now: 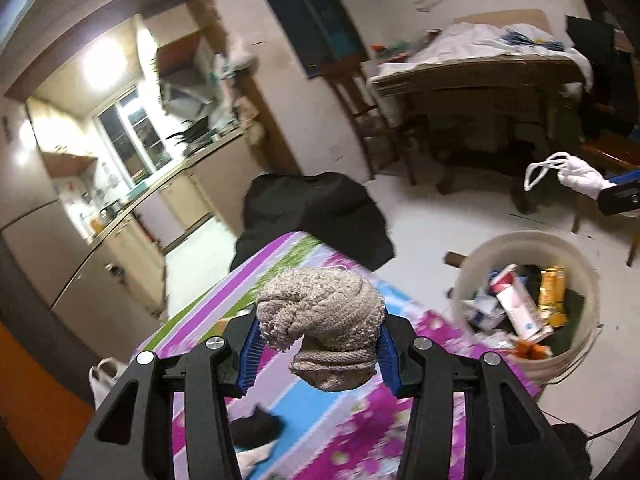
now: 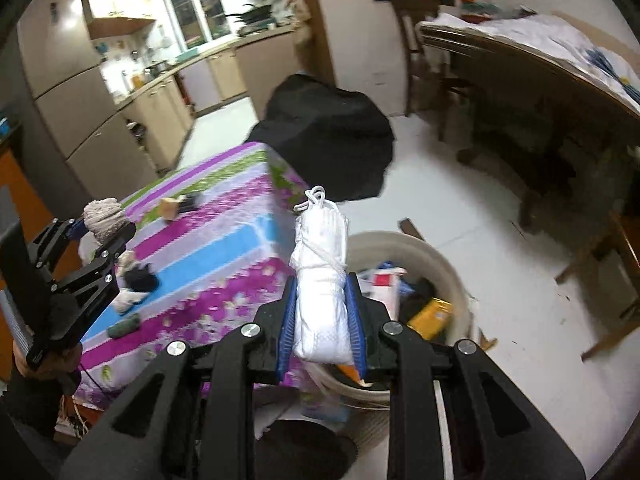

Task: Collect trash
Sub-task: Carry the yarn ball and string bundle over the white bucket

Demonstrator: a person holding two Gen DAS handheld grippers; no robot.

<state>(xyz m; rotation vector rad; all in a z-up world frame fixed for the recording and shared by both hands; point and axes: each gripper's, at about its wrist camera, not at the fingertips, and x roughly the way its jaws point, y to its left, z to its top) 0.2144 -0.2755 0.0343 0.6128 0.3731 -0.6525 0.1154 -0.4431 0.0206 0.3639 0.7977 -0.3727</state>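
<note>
No legible text in either view. White-and-red carton (image 1: 516, 304) in bucket (image 1: 476, 256) bears print, too blurred to read. Yellow packet (image 1: 551, 294) beside it likewise, perhaps lettering, unreadable. Dark poster (image 1: 316, 24) on wall: no words made out.

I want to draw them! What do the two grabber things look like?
Both match. The left gripper and right gripper have black angular arms with triangle cut-outs, shiny round silver bolts at the joints, and ridged blue pads on the fingers. The right wrist view shows a thin dark cable hanging under the left gripper's handle.
</note>
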